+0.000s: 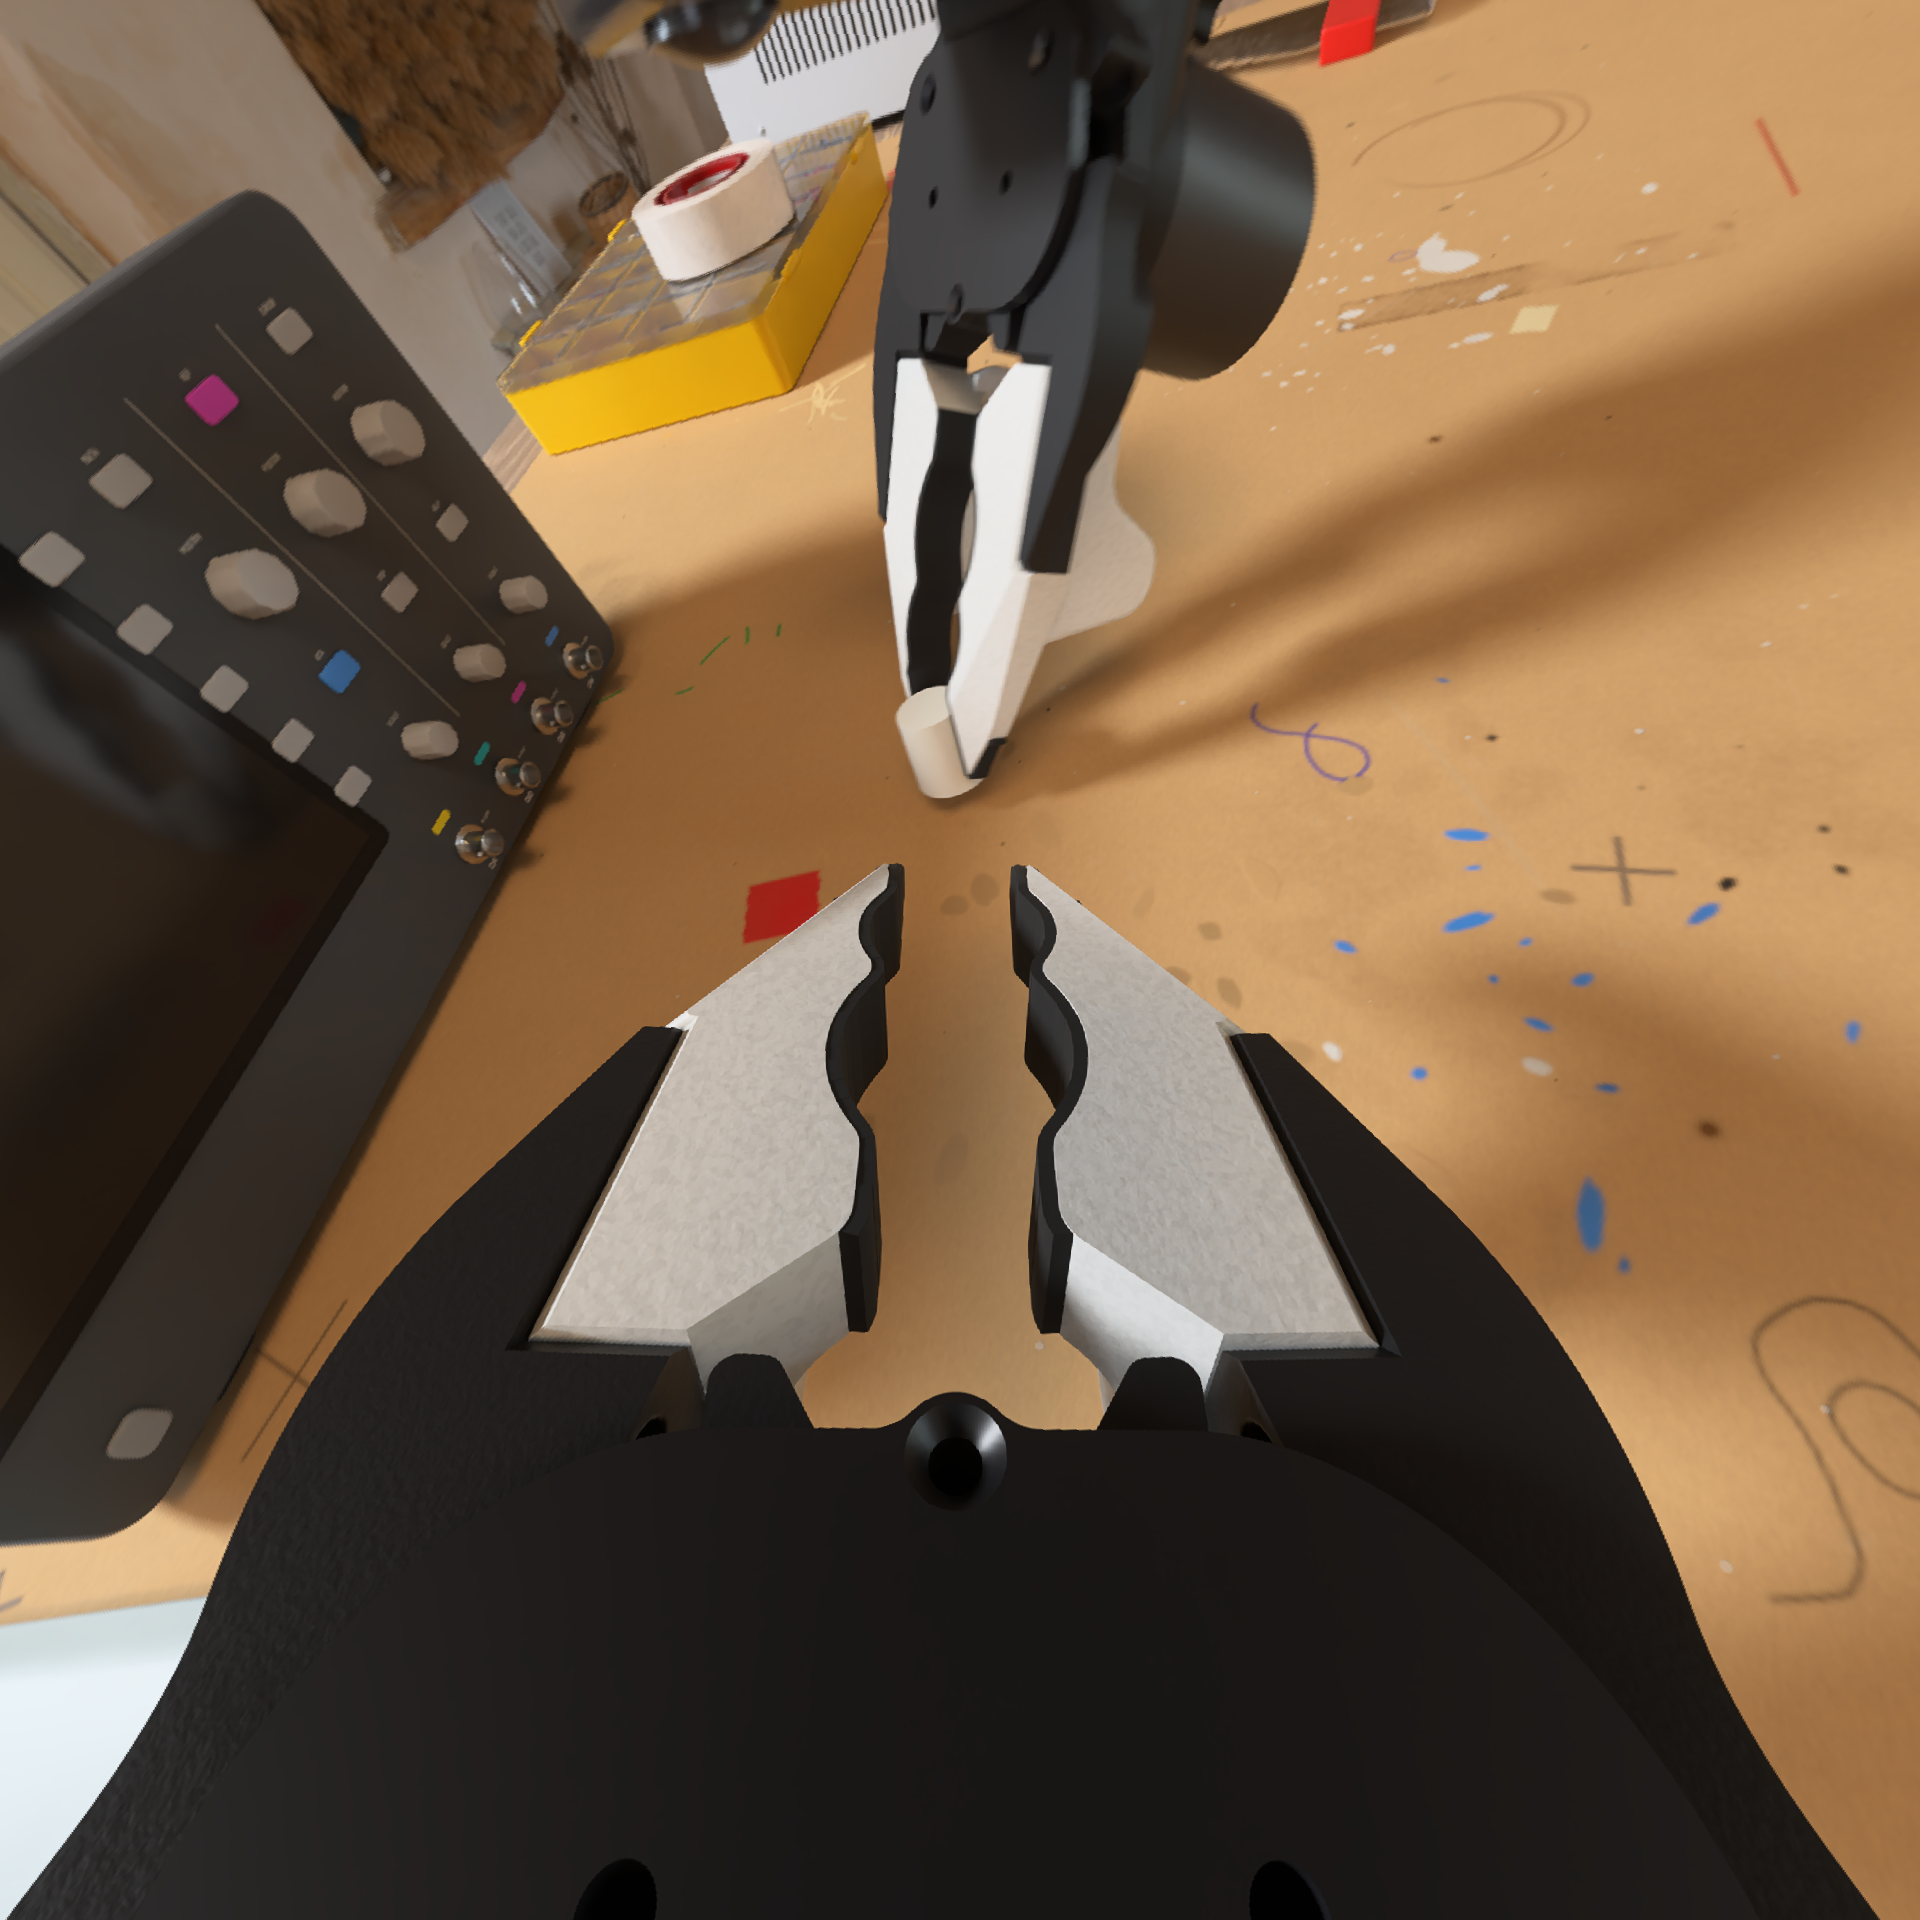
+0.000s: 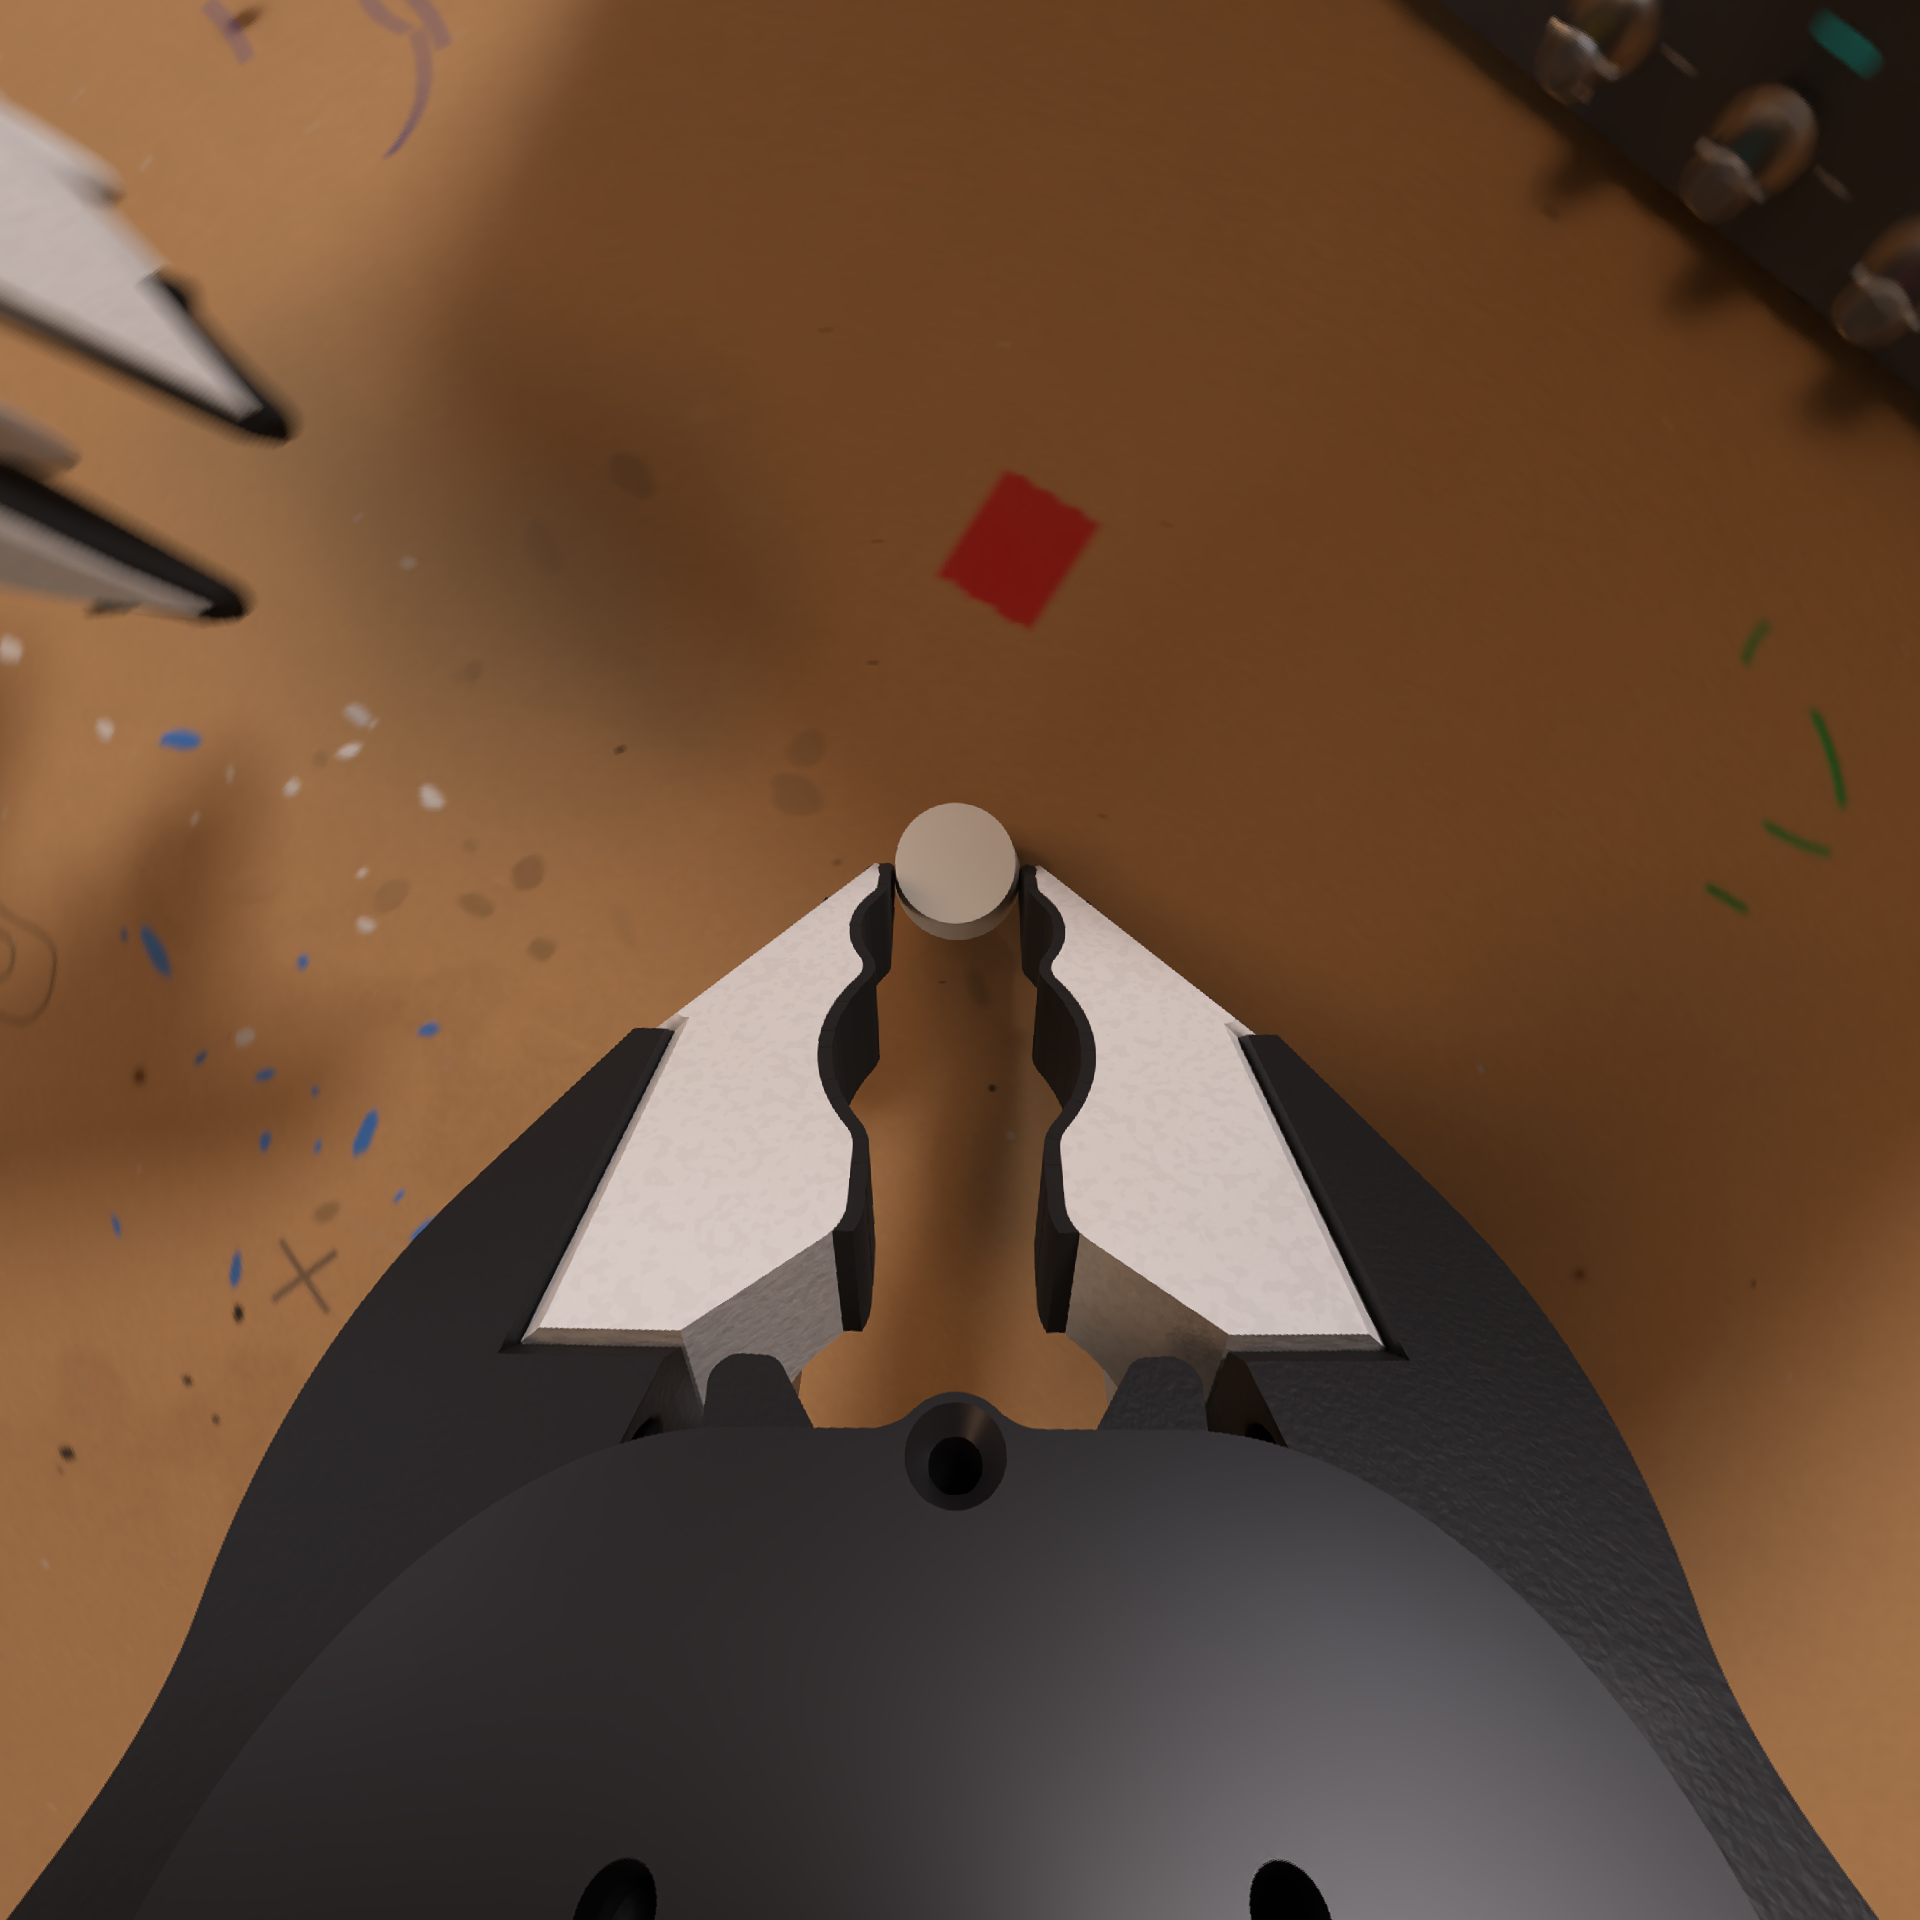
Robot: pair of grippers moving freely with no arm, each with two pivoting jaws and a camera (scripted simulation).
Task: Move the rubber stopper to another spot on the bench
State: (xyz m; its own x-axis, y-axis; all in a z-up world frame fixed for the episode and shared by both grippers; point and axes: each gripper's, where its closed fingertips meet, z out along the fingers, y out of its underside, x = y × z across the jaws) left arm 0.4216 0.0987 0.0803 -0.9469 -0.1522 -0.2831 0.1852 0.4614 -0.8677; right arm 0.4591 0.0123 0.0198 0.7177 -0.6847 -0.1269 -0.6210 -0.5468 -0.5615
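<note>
The rubber stopper (image 2: 954,862) is a small off-white cylinder, seen end-on in the right wrist view. My right gripper (image 2: 956,883) is shut on it, one fingertip pressed against each side. In the left wrist view the right gripper (image 1: 951,753) points steeply down at the tan bench (image 1: 1351,582), with the stopper (image 1: 928,738) at its tips, at or just above the surface. My left gripper (image 1: 957,883) is open and empty, low over the bench just in front of the stopper. Its fingers (image 2: 223,410) show at the left edge of the right wrist view.
A dark oscilloscope (image 1: 260,727) lies at the left, and its connectors (image 2: 1745,156) show at the top right of the right wrist view. A yellow parts box (image 1: 665,374) with a tape roll (image 1: 712,208) stands behind. A red square mark (image 1: 781,904) (image 2: 1018,545) lies on the bench near the stopper.
</note>
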